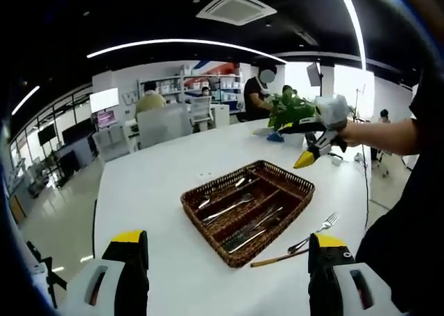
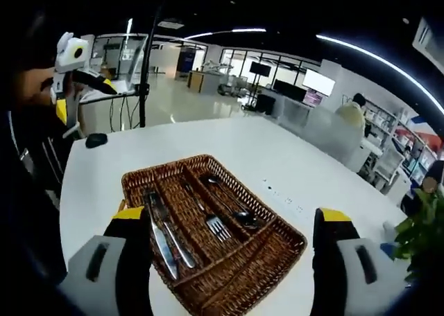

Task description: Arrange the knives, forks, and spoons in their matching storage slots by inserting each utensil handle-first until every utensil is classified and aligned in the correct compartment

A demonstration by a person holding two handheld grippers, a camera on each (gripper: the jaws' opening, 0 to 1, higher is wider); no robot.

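Yellow-tipped and wide apart, the left gripper holds nothing and hangs above the near edge of the white table. Just beyond its jaws, a fork and a wooden-handled utensil lie loose on the tabletop, close beside the wicker tray, both running roughly along the tray's long side; the fork's tines point away from the camera.

From the right gripper view, the right gripper is likewise spread and empty, poised over one end of the tray. That tray is brown woven wicker, split into long parallel compartments. Knives lie lengthwise in one compartment, a fork in the middle one, and a spoon in the next, all aligned with the dividers.

Farther off, a potted plant stands on the table. No readable writing shows on the tray or cutlery; lettering on the far wall is too blurred to read.
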